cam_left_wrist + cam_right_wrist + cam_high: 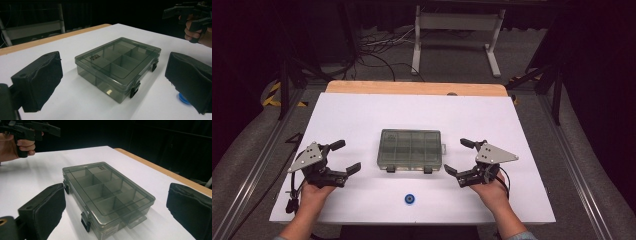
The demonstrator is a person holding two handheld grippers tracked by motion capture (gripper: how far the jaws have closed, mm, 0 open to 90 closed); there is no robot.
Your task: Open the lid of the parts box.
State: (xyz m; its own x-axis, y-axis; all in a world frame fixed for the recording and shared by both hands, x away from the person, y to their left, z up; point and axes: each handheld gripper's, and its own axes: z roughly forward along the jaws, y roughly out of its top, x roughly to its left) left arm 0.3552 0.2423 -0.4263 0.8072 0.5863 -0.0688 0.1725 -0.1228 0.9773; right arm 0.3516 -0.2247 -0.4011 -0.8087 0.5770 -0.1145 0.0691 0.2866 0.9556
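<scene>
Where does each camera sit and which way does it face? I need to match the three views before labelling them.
High view: above the person's side, looking forward and down on the white table; both forearms, left gripper and right gripper show.
Left gripper view: rides the left gripper, jaws apart, facing the compartment box; the other hand shows.
Right gripper view: rides the right gripper, facing the box from its opposite side.
Shared: the box with its two black latches; high and left gripper views share the blue disc.
</scene>
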